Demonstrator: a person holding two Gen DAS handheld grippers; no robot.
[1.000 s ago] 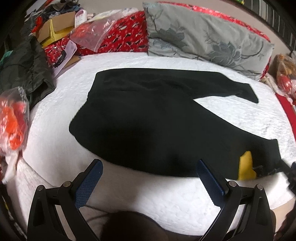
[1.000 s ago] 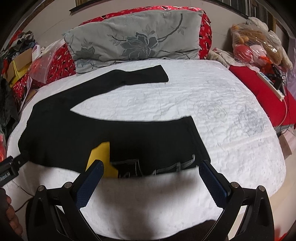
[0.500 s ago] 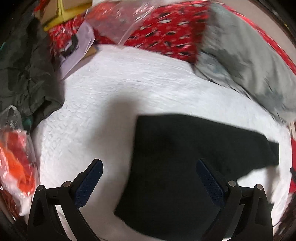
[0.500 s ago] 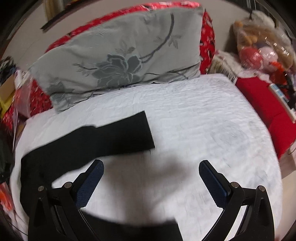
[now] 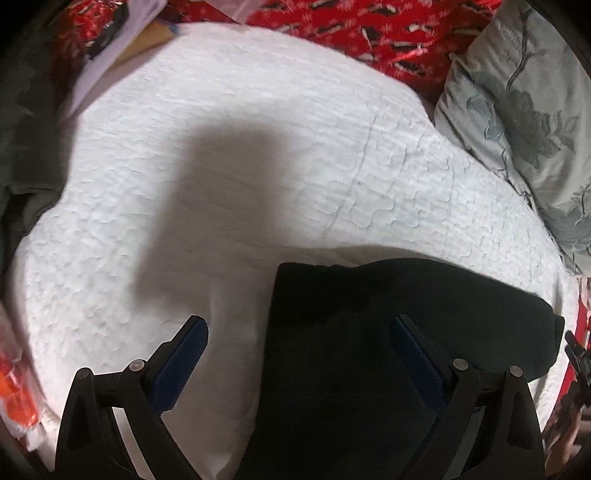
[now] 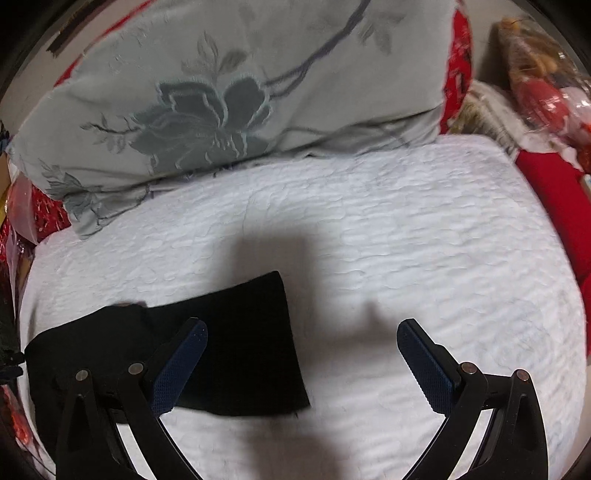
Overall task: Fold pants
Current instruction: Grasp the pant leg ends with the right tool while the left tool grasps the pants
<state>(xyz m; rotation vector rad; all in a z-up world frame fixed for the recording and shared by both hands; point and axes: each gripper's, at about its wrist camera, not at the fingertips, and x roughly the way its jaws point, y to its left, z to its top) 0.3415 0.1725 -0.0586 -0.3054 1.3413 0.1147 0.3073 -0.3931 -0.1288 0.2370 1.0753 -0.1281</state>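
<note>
Black fabric pants [image 5: 388,332] lie flat on the white quilted bedspread [image 5: 240,147]. On my left wrist view, the garment's upper corner and straight edge sit between the fingers of the left gripper [image 5: 299,354], and the dark cloth runs down and to the right under the right-hand finger. The left gripper's jaws stand wide apart and hold nothing — its blue textured pads [image 5: 181,362] are clear of the fabric as far as I can tell. A dark shadow falls across the bedspread above the pants.

On my right wrist view, a squared end of the pants [image 6: 251,343] — a leg hem — lies on the bedspread [image 6: 406,229], passing under and behind the left-hand finger of the right gripper [image 6: 303,362]. The right gripper's jaws are likewise fully spread and empty; the right-hand finger [image 6: 424,365] hangs over bare quilt.

A grey pillow with an embroidered flower [image 6: 221,96] leans at the head of the bed, with red patterned bedding [image 5: 351,33] behind it. Red cloth [image 6: 554,192] lies beside the bed on the right.
</note>
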